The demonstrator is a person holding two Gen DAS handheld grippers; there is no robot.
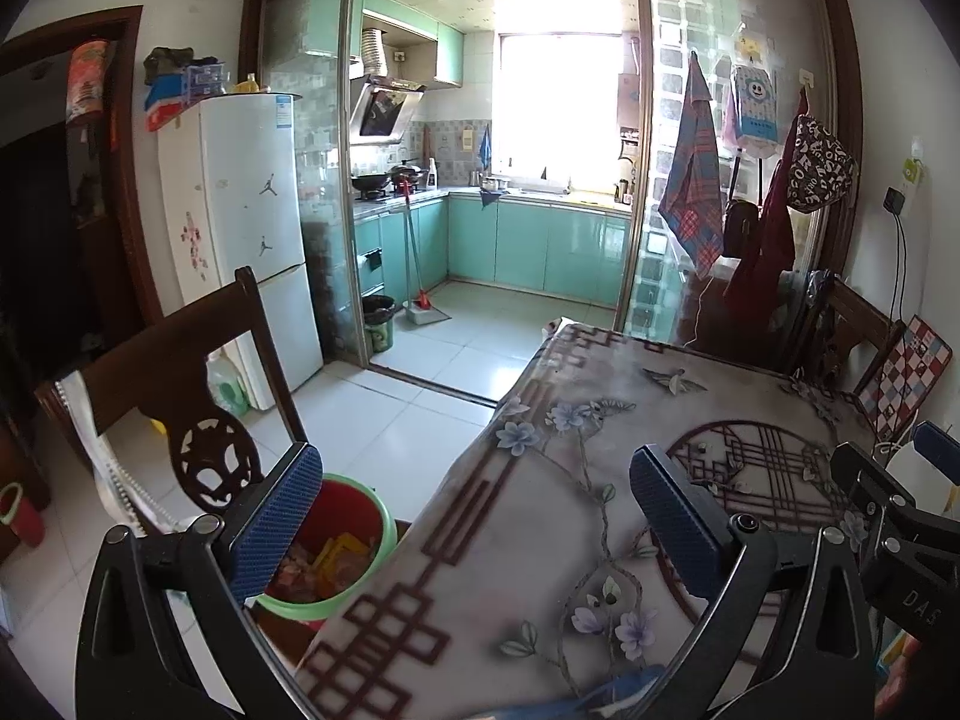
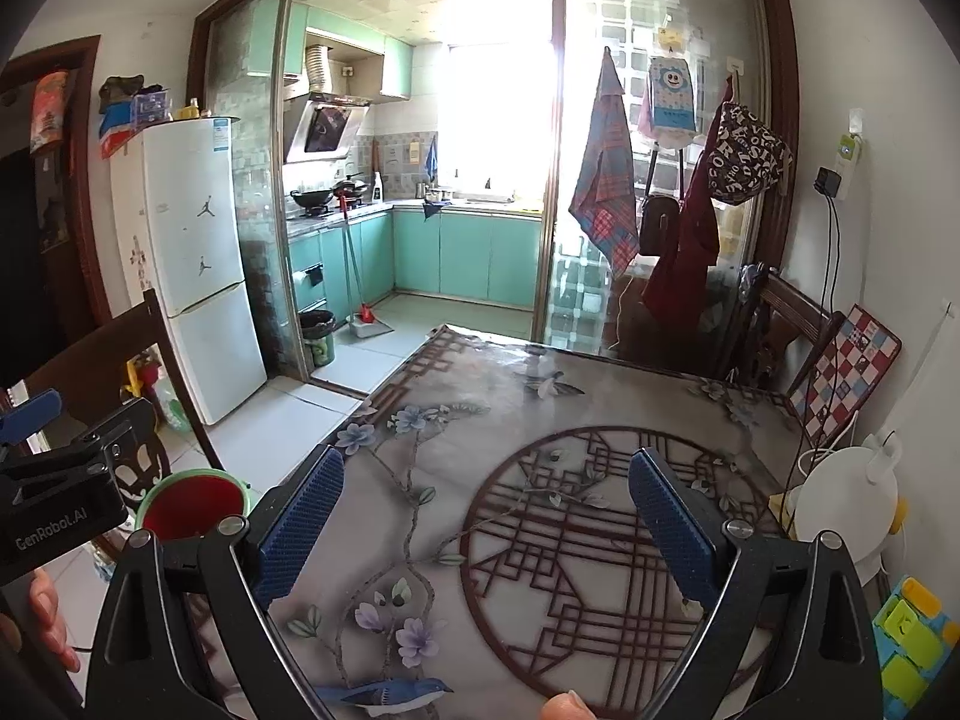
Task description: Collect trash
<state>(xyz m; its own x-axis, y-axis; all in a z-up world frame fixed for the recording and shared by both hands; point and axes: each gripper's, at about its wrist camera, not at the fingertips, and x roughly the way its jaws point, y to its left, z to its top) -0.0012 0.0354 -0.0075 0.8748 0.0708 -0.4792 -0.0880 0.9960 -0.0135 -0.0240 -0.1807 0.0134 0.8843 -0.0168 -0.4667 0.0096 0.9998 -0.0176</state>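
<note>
**Grippers Idle Above Table, Bin at Table Edge**

The table (image 2: 540,420), covered by a floral-patterned cloth, fills both views. A dark wooden chair (image 1: 180,372) stands at its left side. The red trash bin (image 1: 336,546), green-rimmed, is seen between chair and table, holding wrappers. The left gripper (image 1: 474,522) and right gripper (image 2: 486,522) are spread wide, nothing held.

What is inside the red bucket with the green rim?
The red bucket holds a heap of trash: yellow and brownish scraps. The left gripper's finger covers part of it, so whatever is deeper stays hidden.
</note>
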